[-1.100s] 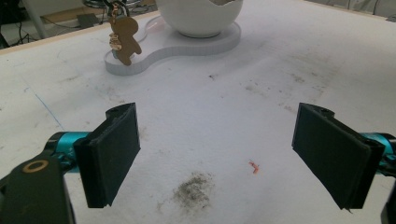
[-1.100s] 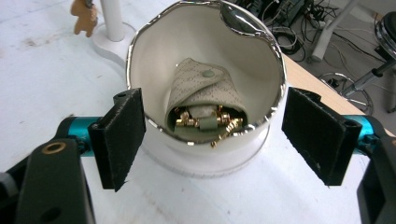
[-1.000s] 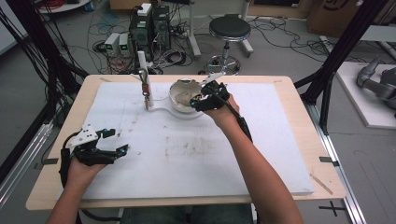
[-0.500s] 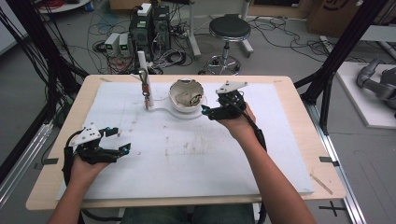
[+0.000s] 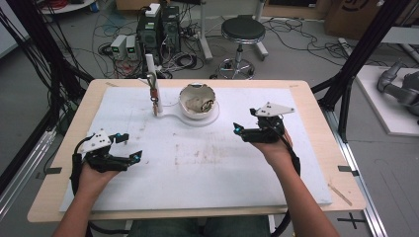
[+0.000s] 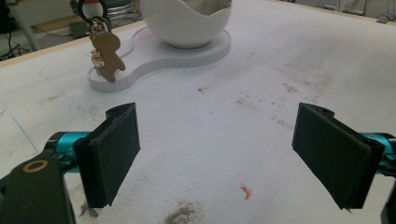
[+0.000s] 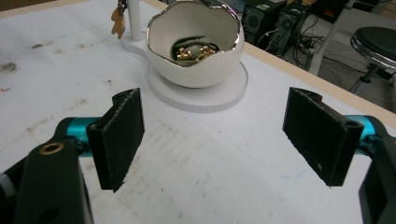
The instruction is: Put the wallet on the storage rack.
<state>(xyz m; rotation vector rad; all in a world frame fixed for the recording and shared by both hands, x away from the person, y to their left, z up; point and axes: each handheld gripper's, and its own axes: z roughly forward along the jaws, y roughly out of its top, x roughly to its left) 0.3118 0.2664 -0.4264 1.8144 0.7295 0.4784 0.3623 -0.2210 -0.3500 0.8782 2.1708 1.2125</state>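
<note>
The right tool [image 5: 249, 129], jaws wide and empty, hovers over the surface [image 5: 207, 168] just right of the white bowl [image 5: 196, 101] at far centre, which holds small gold beads [image 7: 196, 52], while the left tool [image 5: 129, 147], also wide, rests near left.

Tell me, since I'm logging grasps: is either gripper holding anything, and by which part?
Nothing is held: the left gripper and the right gripper both stand open, with bare table between their jaws.
</note>
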